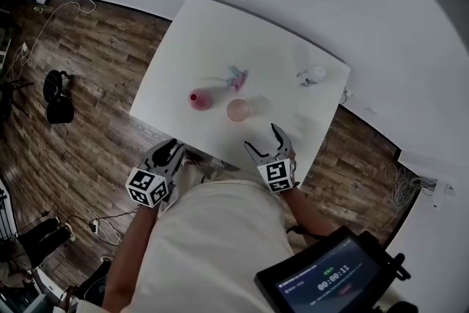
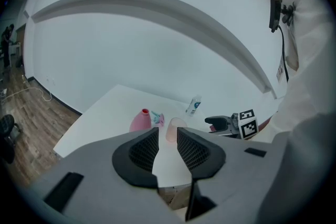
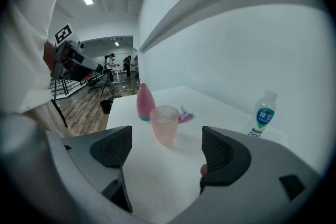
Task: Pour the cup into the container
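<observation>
One white bench (image 1: pixel 220 33) carries every item. Both tongs are held at its near edge, touching nothing. Left tongs (image 1: pixel 172 150): jaws parted by a narrow gap, empty. Right tongs (image 1: pixel 265 140): jaws spread wide, empty. A pink vase (image 3: pixel 145 102), taken to be the container, stands upright with its narrow mouth on top. It is just beside the cup, to the person's left. A bottle (image 3: pixel 261 118) stands well apart to the right. The cup (image 3: pixel 165 123), translucent pink, stands upright close to the near edge, long axis vertical, mouth up. Its contents cannot be made out. It lies straight ahead of the right tongs, on the line between their jaws. The left tongs also point toward it, but from farther off. The right tongs are therefore the nearer and suit a side grasp.
</observation>
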The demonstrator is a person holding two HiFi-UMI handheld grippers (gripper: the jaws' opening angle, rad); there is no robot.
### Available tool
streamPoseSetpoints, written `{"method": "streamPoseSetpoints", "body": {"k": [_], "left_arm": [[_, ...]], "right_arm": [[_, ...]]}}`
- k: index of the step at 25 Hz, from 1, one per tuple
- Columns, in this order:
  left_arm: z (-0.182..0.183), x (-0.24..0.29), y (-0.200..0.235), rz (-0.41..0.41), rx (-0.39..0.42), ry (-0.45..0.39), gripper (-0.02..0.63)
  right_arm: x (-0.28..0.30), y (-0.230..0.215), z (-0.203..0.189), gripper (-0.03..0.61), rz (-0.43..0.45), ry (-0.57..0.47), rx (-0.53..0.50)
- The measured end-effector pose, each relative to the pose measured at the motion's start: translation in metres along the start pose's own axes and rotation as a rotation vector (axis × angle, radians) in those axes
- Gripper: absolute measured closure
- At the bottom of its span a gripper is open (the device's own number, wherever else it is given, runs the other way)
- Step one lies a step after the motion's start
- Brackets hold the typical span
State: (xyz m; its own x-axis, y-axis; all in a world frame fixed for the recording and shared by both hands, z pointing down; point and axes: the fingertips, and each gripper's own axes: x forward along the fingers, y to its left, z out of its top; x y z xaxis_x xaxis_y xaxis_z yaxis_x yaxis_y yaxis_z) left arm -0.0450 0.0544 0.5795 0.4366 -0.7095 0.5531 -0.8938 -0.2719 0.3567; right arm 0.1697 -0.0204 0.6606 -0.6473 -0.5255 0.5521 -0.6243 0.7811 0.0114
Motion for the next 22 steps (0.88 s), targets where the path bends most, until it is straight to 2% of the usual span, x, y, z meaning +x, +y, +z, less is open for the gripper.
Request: {"method": "streamPoseSetpoints", "body": {"k": [8, 16, 22], "left_arm": [[-0.001, -0.003, -0.003, 0.003, -0.012, -0.016, 0.506], [0.002, 0.0, 0.004, 0.007, -0.012, -0.006, 0.508], [0.003, 0.001, 0.01, 0.018, -0.005, 0.008, 0.508]], "right_arm": [[-0.038, -0.002, 0.028, 0.158, -0.032, -0.025, 0.014], [-0.044, -0.026, 0.015, 0.158, -0.069, 0.012, 0.019], [-0.028, -0.026, 0.004, 0.158, -0.054, 0.037, 0.017]]}}
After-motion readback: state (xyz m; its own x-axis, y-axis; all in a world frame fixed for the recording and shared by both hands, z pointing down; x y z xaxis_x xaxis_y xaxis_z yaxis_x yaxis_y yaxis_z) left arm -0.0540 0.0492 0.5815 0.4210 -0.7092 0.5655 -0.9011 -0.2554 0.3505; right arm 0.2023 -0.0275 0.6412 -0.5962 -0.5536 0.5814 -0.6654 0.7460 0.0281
